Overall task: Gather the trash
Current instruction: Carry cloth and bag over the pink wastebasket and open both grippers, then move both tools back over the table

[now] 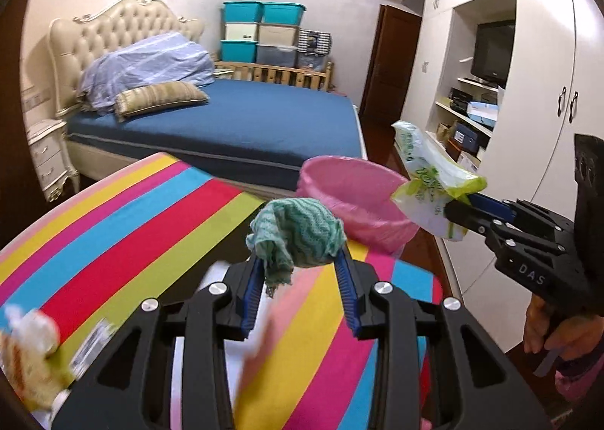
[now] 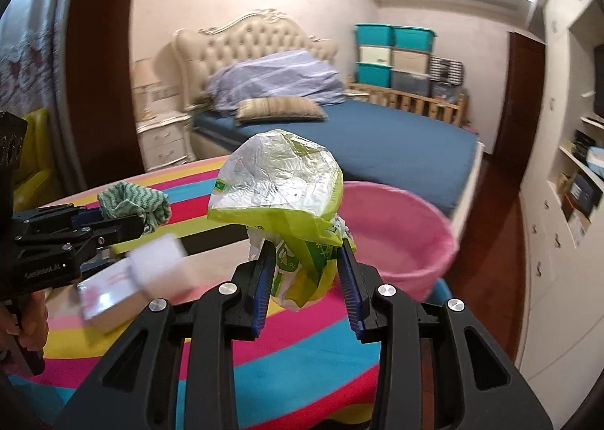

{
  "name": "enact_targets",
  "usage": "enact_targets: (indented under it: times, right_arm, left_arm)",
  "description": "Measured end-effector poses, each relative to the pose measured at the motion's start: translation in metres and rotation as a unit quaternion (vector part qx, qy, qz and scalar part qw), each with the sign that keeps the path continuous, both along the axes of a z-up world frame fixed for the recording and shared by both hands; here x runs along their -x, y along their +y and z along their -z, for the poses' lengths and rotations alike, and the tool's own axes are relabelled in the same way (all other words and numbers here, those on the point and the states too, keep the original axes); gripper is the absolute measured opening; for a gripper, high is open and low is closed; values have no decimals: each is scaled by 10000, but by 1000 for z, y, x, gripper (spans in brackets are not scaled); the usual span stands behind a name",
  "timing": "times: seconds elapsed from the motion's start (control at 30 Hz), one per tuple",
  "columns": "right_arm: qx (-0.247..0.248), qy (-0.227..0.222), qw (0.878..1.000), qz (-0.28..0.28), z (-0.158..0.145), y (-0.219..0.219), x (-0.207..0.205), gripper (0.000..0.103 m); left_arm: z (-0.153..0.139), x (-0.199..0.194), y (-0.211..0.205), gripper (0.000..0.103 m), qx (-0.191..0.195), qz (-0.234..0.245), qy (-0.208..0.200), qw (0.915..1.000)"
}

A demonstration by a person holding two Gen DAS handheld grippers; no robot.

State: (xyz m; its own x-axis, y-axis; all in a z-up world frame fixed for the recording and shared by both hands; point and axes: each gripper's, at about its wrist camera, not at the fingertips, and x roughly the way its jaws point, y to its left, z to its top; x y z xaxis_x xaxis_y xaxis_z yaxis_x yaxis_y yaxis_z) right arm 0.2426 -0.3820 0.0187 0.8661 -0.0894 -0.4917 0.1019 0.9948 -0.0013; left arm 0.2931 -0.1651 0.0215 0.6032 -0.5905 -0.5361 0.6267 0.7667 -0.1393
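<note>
Green knitted cloth (image 1: 298,232) is pinched between the blue pads of the left gripper (image 1: 300,260), bunched above the fingertips with a loose tail hanging down. A crumpled green-and-white plastic wrapper (image 2: 279,200) is clamped in the right gripper (image 2: 305,260), its jaws closed only partway around the wad. Both pieces are held in the air above the striped tablecloth (image 1: 151,211), near the pink bin (image 2: 411,237), which stands just past the table's far edge with its mouth open.

Both pieces are judged light and soft. The cloth should sag and cling to the pads; the wrapper is thin, slick and springy, so it may slip or catch air when let go. A hold low on the bunched middle, as now, is judged safest for either.

Open room is seen over the bin, between the table and the blue bed (image 1: 245,120). The white cupboard (image 1: 536,120) stands close on the right, so less room is left there. More rubbish lies on the cloth: a blurred white box (image 2: 113,290) beside the left gripper, and a crumpled packet (image 1: 26,358) at the near left edge.
</note>
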Motion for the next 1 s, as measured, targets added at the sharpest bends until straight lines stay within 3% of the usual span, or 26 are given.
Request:
enact_targets:
  times: [0.33,0.63,0.73,0.77,0.8,0.9,1.0]
  right_arm:
    - [-309,60,9985,452,23,-92,-33,35]
    - [-677,204,9964,466,47,-138,-86,37]
    - [-600,203,9970,449,51,-143,-97,43]
    - [-597,219,9969,458,52,-144,-97,43]
    - [-651,207,9966,455,52,-146,-96,46]
    - [-608,8,9969,508,50,-144,-84,76]
    - [-605,-31,9965,569,46,-144,-73,77]
  left_arm:
    - [0,-50,-116,37,20,508,-102,9987]
    - [27,-124,-178,41,159,471,409,9979]
    - [29,-138,-195,59,187,479,476,9975]
    - [29,-143,-198,72,130,346,429,9984]
    - [28,-146,-196,77,173,209,400,9988]
    - [26,-151,-186,82,343,99,525,9980]
    - [19,-147,-164,85,295,-169,490,9982]
